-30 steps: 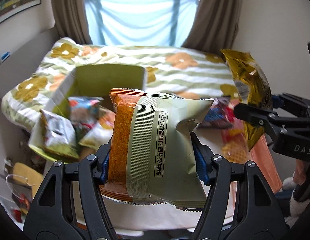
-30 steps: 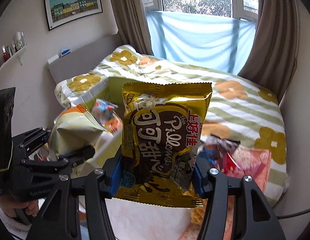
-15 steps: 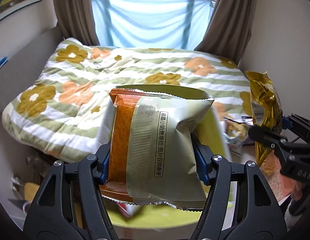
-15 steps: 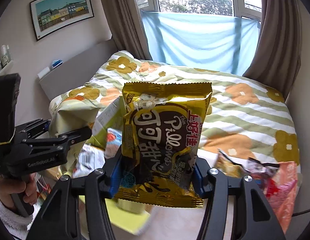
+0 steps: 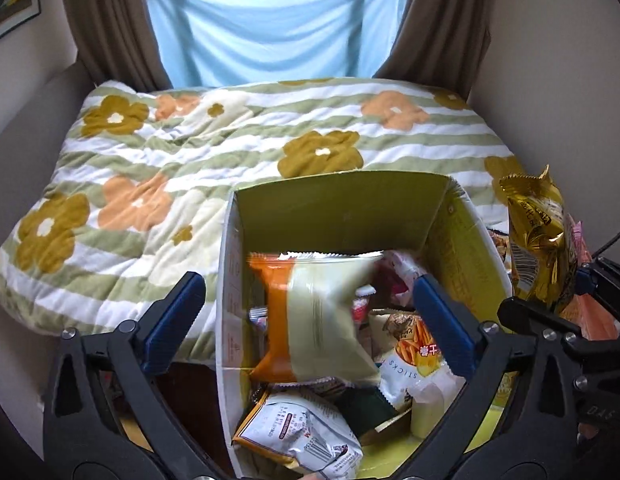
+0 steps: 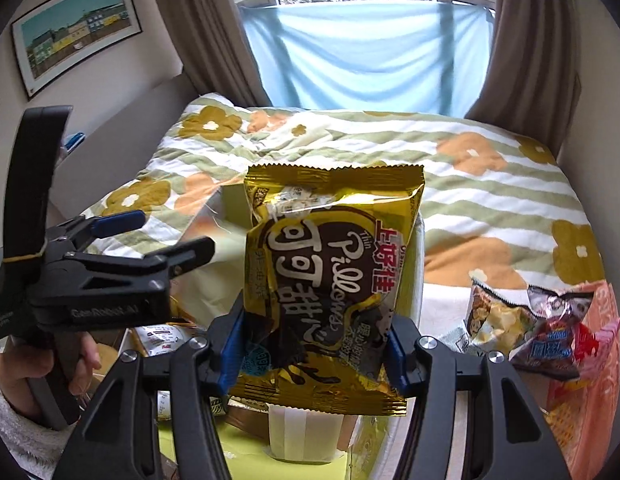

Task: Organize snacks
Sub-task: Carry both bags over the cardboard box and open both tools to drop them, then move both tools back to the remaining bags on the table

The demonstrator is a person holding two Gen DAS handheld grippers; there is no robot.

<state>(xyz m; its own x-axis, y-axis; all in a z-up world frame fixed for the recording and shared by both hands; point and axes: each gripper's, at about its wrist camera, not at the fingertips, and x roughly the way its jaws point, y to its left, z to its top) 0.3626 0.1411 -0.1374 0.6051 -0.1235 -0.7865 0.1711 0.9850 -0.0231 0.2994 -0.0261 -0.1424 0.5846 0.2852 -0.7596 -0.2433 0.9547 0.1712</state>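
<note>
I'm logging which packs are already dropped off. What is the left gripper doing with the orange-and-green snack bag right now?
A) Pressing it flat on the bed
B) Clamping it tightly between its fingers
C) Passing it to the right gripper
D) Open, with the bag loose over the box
D: the left gripper has its jaws spread wide apart, and the blurred orange-and-green snack bag sits untouched between them, over the yellow-green box.

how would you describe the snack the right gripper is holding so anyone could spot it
Start at the flowered quilt on the bed, then come down to the green box at its foot. The gold bag stands upright above it, clamped in the right gripper. Its shiny gold foil, brown panel and white "Pillows" lettering set it apart.
</note>
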